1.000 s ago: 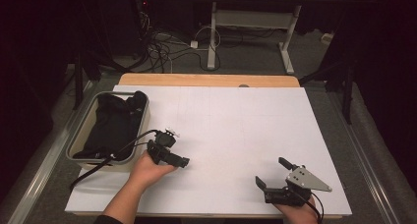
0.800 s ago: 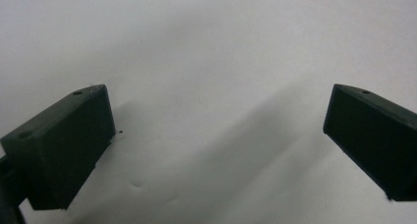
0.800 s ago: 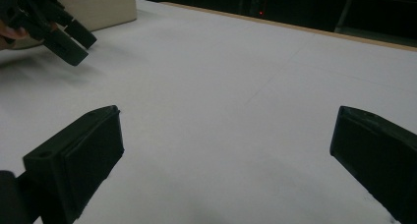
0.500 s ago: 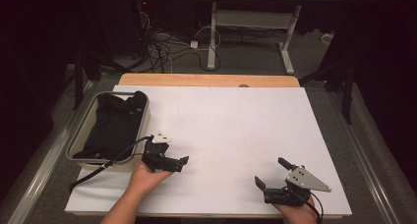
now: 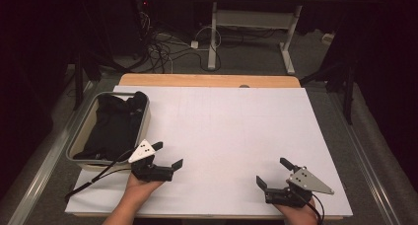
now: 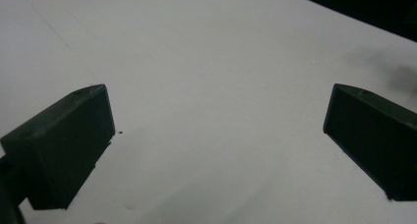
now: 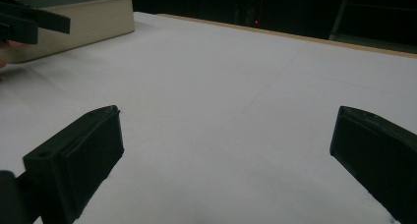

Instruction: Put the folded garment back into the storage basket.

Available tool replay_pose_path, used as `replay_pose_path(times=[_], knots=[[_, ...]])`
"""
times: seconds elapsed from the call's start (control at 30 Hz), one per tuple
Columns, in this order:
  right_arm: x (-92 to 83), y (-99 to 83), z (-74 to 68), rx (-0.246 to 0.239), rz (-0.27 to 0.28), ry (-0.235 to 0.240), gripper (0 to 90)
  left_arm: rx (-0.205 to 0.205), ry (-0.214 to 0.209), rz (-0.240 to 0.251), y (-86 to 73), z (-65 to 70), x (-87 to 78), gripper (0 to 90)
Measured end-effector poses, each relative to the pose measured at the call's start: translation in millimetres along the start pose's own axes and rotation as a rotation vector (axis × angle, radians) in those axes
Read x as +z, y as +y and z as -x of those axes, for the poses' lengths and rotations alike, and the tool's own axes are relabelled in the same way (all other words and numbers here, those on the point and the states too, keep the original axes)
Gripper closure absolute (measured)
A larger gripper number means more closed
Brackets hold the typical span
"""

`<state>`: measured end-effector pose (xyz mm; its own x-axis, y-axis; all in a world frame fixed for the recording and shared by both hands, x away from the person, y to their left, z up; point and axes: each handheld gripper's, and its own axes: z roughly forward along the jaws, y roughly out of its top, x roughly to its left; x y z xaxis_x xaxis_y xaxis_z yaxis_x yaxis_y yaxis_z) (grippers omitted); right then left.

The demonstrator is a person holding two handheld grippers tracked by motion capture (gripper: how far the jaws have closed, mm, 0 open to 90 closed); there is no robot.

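Note:
My left gripper (image 5: 168, 154) rests low over the white table (image 5: 226, 126) near its front left, just right of the tray's near corner. It is open, with nothing between its fingers (image 6: 69, 145) but bare table top. My right gripper (image 5: 272, 171) sits at the front right near the table's edge. It is open as well, its jaws wide apart over the bare surface (image 7: 228, 121). A grey tray (image 5: 79, 136) at the left edge holds a crumpled black cloth (image 5: 118, 126).
In the right gripper view the tray's beige wall (image 7: 83, 17) stands at the far left, with the left gripper (image 7: 29, 20) in front of it. A wooden strip (image 5: 207, 80) borders the table's far side. Beyond it are cables and desk legs on the floor.
My left gripper has drawn back toward the front edge and a little left, turning so that its grey plate faces up. The right gripper has stayed put.

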<state>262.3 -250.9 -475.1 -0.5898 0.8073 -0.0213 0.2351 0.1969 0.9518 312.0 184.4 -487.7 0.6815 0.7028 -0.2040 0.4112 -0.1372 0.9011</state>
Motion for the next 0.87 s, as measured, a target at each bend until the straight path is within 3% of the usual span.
replay_pose_path(times=[0.27, 0.4, 0.87], knots=[[-9.1, -1.5, 1.2, 0.02, 0.045, -0.018, 0.1, 0.052, -0.043, 0.119, -8.2, 5.5, -13.1, 0.0], [-14.1, -3.1, 1.3, 0.029, 0.054, -0.031, 0.0, 0.052, -0.061, 0.175, -11.1, 5.0, -18.0, 0.0], [-19.1, -3.9, -0.2, 0.025, 0.062, -0.035, 0.1, 0.055, -0.066, 0.169, -11.6, 4.8, -16.7, 0.0]])
